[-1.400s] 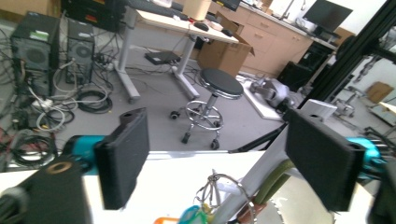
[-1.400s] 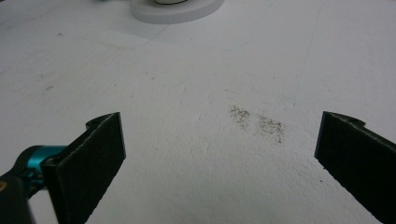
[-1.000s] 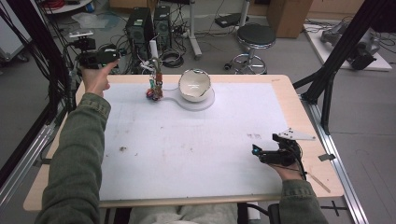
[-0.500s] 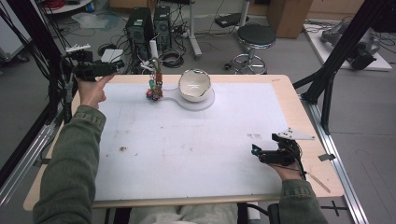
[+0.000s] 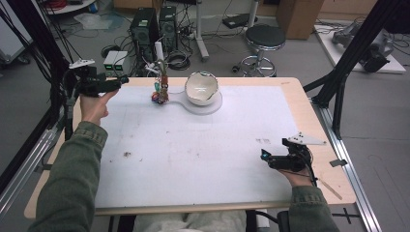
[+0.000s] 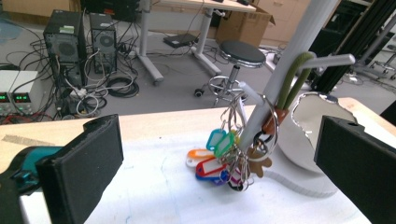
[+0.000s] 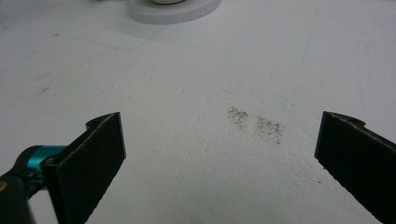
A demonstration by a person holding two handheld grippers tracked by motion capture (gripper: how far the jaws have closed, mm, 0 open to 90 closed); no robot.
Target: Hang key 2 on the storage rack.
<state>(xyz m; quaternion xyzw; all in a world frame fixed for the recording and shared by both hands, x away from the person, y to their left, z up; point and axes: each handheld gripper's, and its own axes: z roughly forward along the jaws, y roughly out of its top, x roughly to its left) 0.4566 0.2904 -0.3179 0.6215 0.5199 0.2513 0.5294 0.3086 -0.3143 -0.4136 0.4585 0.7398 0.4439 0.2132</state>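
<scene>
A bunch of keys with coloured tags (image 5: pixel 159 93) hangs on rings around a slanted white pole (image 5: pixel 159 53) at the table's far middle-left. Beside it, a white cracked shell-shaped bowl (image 5: pixel 201 88) rests on a round white base (image 5: pixel 216 105). My left gripper (image 5: pixel 120 82) hovers open at the far left, jaws pointing toward the keys. In the left gripper view the tags (image 6: pixel 210 161), the pole (image 6: pixel 285 74) and the bowl (image 6: pixel 306 133) lie ahead of the left gripper (image 6: pixel 224 156), apart from it. My right gripper (image 5: pixel 265 157) rests open near the front right, empty.
A white mat (image 5: pixel 193 145) covers most of the wooden table (image 5: pixel 314 121). In the right gripper view the right gripper (image 7: pixel 219 154) spans a dark smudge (image 7: pixel 257 123) on the mat, with the white base (image 7: pixel 173 10) at the top. Computer towers (image 5: pixel 152 24) and a stool (image 5: pixel 265 38) stand beyond.
My left gripper has come down and nearer along the table's far left side, still open. The right gripper has not moved.
</scene>
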